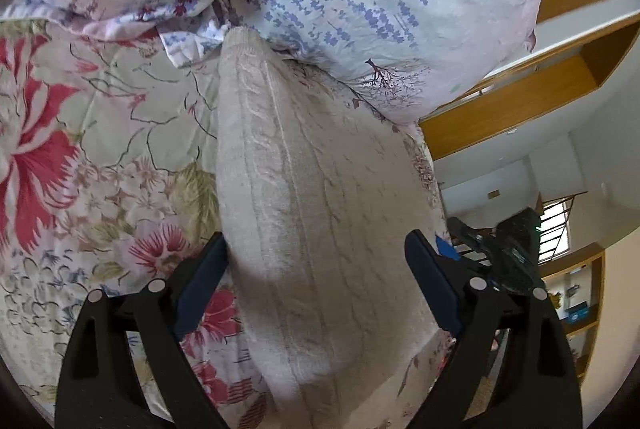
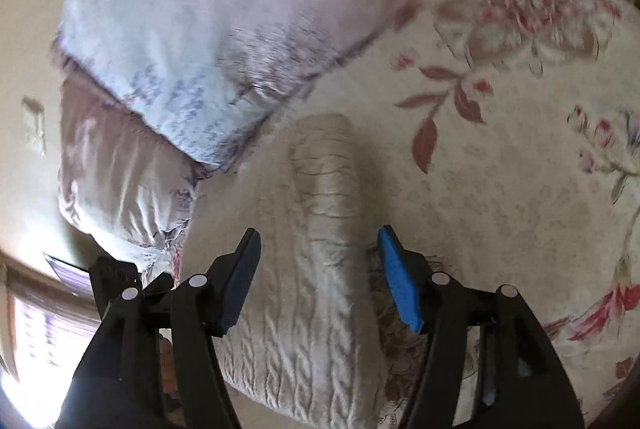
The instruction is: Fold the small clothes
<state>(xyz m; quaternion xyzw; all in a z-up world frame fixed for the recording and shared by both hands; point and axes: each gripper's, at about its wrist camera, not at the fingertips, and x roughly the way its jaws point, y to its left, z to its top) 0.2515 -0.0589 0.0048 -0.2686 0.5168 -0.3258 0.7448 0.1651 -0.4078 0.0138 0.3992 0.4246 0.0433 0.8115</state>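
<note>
A cream cable-knit sweater (image 1: 316, 213) lies on a floral bedsheet (image 1: 80, 157). One sleeve is folded lengthwise over the body. My left gripper (image 1: 316, 253) is open, its blue-padded fingers straddling the sweater's near end without gripping it. In the right wrist view the same sweater (image 2: 316, 289) lies on the floral bedsheet (image 2: 500, 189), with its ribbed sleeve cuff (image 2: 328, 165) pointing away. My right gripper (image 2: 318, 249) is open, its fingers on either side of the sleeve, holding nothing. The right wrist view is blurred by motion.
Two pillows with a purple flower print (image 1: 392, 5) lie at the head of the bed, touching the sweater's far end; one shows in the right wrist view (image 2: 192, 41). Wooden shelves (image 1: 560, 69) and the bed's edge are to the right. A window (image 2: 40, 329) is at lower left.
</note>
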